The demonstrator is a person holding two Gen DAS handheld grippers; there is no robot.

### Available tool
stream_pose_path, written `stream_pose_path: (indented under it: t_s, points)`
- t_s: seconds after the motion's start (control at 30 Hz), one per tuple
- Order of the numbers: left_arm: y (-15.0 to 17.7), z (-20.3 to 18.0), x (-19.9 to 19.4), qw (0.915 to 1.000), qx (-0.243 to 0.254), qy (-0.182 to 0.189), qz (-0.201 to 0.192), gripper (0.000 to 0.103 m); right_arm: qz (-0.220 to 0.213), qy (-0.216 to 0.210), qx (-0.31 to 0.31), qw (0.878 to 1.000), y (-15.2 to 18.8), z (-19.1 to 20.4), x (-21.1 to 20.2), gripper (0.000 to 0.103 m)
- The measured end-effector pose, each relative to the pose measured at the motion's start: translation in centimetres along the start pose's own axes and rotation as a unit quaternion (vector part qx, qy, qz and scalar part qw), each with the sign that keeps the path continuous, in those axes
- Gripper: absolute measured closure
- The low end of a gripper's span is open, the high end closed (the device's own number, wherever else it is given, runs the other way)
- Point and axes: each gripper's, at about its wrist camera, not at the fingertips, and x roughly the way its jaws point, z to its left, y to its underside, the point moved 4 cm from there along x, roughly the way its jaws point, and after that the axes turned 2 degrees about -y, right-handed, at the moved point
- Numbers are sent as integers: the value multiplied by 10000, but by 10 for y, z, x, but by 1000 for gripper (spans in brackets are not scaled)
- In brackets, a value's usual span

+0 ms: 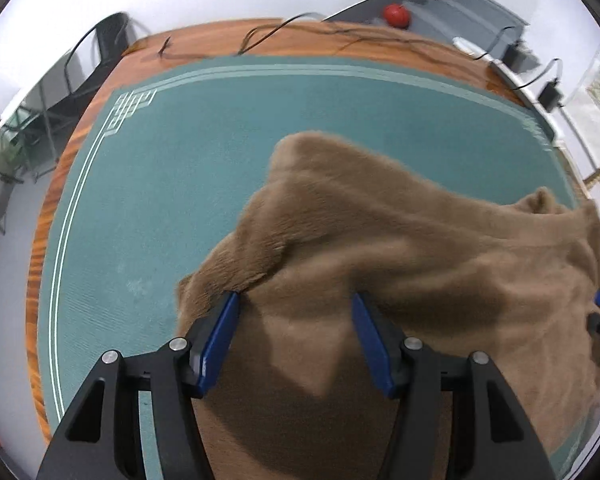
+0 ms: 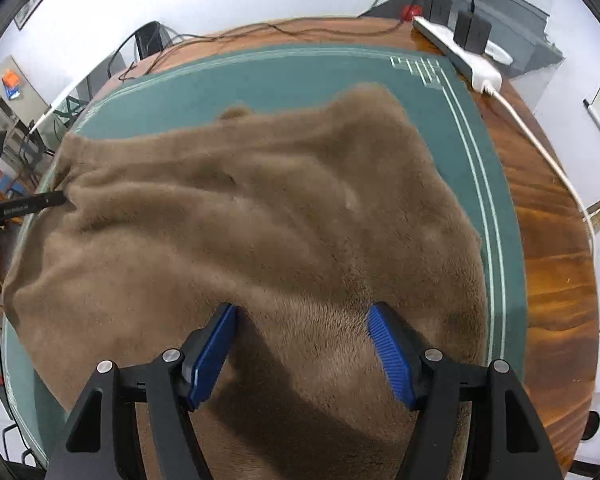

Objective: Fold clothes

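Observation:
A brown fleece garment point(image 1: 400, 240) point(image 2: 240, 220) lies rumpled on a green mat point(image 1: 180, 160) point(image 2: 300, 68). My left gripper point(image 1: 296, 298) points steeply down over its left part, jaws wide apart; the left fingertip point(image 1: 232, 304) digs into a fold and the fabric spans unpinched between the pads. My right gripper point(image 2: 303, 308) stands the same way over the right part, fingers apart on the fleece. In the right wrist view, a black finger point(image 2: 40, 202) of the left gripper touches the garment's left edge, and wrinkles fan out from it.
The mat covers a wooden table point(image 2: 552, 240) point(image 1: 220, 36). A white power strip point(image 2: 456, 48) with black plugs and its cord lie at the table's far right. Thin cables point(image 1: 300, 30) run along the far edge, near a red ball point(image 1: 396, 16).

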Motion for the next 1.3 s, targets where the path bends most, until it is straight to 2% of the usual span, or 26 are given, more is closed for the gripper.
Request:
stream_pose_path:
  t_s: [0.13, 0.27, 0.37, 0.43, 0.5, 0.6, 0.73, 0.9, 0.97, 1.07, 1.17, 1.3]
  points:
    - [-7, -10, -9, 9995, -8, 287, -128, 40, -265, -128, -138, 9995, -27, 16, -10, 33]
    - [-16, -7, 10, 9994, -197, 268, 71, 39, -161, -22, -311, 9994, -53, 25, 9, 33]
    - [-19, 2, 26, 9976, -506, 385, 274, 39, 75, 104, -45, 9999, -69, 11, 36, 33]
    - [-21, 5, 27, 9969, -602, 434, 263, 40, 83, 191, 103, 9997, -78, -4, 48, 33]
    - [-24, 7, 27, 9965, -712, 387, 218, 40, 127, 102, 261, 9995, -85, -13, 57, 33]
    - [-28, 9, 30, 9955, -869, 321, 178, 40, 119, 276, 211, 9993, -95, -13, 63, 33]
    - [-31, 9, 34, 9962, -814, 230, 186, 40, 105, 490, 86, 9987, -94, -6, 66, 33]
    - [-31, 7, 16, 9964, -765, 352, -1, 40, 24, 412, 181, 9990, -92, -5, 48, 33]
    - [-29, 1, 7, 9964, -717, 447, -98, 39, -199, 350, 200, 9990, -91, 1, 31, 33]
    - [-27, -9, 7, 9972, -570, 472, -53, 39, -305, -63, 189, 9993, -88, 19, 19, 31]
    - [-22, -13, 19, 9978, -537, 353, 140, 37, -142, -315, -36, 9994, -87, 46, 30, 31]
    - [-16, -6, 30, 9967, -628, 423, 310, 35, 318, -214, -431, 9983, -76, 74, 59, 31]
